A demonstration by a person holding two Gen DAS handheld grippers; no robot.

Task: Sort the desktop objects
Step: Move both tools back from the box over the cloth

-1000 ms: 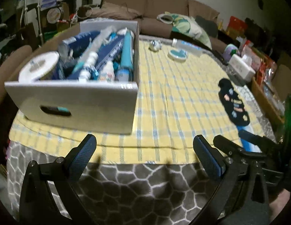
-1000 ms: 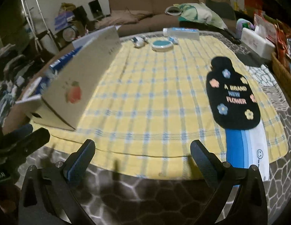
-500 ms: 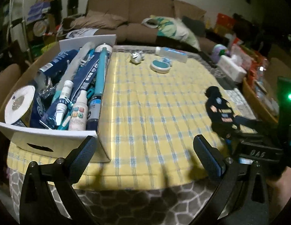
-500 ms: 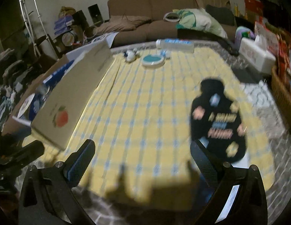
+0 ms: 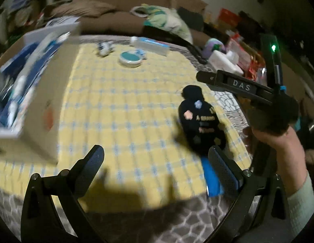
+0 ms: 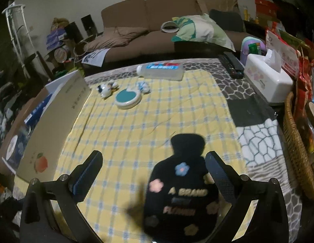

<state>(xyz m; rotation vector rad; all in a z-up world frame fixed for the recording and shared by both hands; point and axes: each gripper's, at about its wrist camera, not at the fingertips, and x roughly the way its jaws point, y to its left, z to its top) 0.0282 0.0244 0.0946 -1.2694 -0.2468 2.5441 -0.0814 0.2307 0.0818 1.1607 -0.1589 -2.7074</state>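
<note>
Above, right tongs (image 6: 153,173) hover wide over the black pouch (image 6: 182,198) lettered "A BRAND", lying on the desk (image 6: 136,125); left tongs (image 5: 155,167) wide, beside. Right handle reads "DAS".

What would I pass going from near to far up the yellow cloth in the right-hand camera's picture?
Black flowered pouch → round teal-topped dish → small black-and-white figurine → clear flat bottle with blue label → brown sofa.

Yellow cloth (image 6: 157,121) with blue checks, black pouch (image 6: 183,200) with pastel flowers, brown sofa (image 6: 148,14), teal-topped white dish (image 6: 127,99)
</note>
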